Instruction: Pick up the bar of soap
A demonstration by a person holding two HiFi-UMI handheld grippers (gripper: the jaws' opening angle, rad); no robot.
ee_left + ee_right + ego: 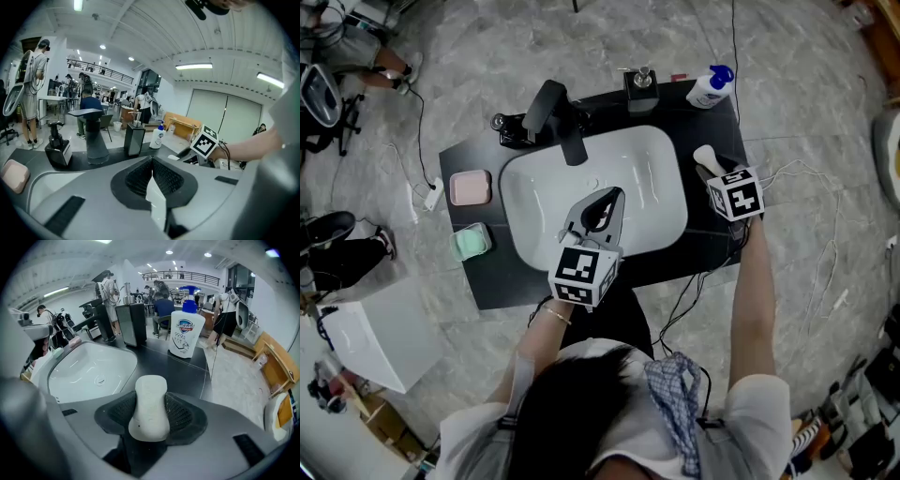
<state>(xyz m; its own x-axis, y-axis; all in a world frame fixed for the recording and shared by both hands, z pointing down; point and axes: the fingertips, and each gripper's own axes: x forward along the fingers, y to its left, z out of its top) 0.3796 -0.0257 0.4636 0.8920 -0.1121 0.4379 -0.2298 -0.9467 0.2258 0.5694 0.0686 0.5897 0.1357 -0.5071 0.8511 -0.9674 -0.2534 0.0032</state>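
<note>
A white, rounded bar of soap (150, 406) sits between the ribbed black pads of my right gripper (150, 414), which is shut on it. In the head view the soap (705, 157) sticks out past that gripper (712, 173), above the black counter just right of the white basin (661, 155). My left gripper (613, 197) hangs over the front of the basin. In the left gripper view, the pads of the left gripper (151, 161) meet with nothing between them.
A black faucet (558, 117) stands behind the basin, with a black pump dispenser (641, 89) and a white bottle with a blue pump (711, 89) at the back right. A pink dish (471, 187) and a green dish (472, 242) lie on the counter's left side.
</note>
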